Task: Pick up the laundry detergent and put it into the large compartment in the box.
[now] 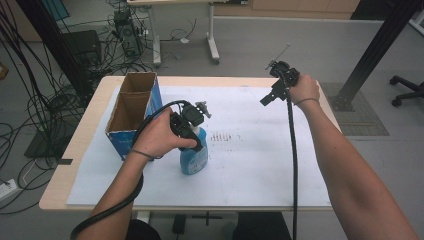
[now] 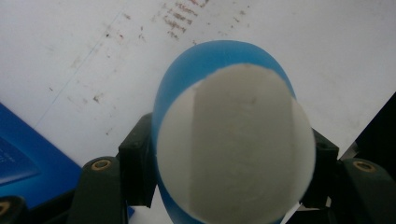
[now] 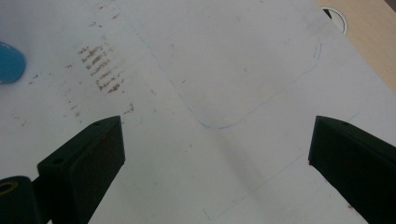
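Observation:
A blue spray bottle [image 1: 194, 159] with a white top stands upright near the middle of the white sheet [image 1: 260, 160]. My left gripper [image 1: 196, 140] comes down on it from above and is shut on its upper part. In the left gripper view the bottle [image 2: 233, 140] is squeezed between both black jaws of my left gripper [image 2: 229, 172]; whether its base touches the sheet I cannot tell. My right gripper [image 1: 266, 98] hangs open in the air over the far right of the sheet. In its own view my right gripper [image 3: 215, 144] has its jaws wide apart with nothing between them, and the bottle [image 3: 9, 63] lies at the left edge.
An open blue cardboard box [image 1: 132, 112] with a brown inside stands at the sheet's far left, close to my left hand; its blue side [image 2: 18, 158] is beside the jaws. Brown smudges [image 1: 222, 136] mark the sheet. Cables and table legs lie on the floor beyond.

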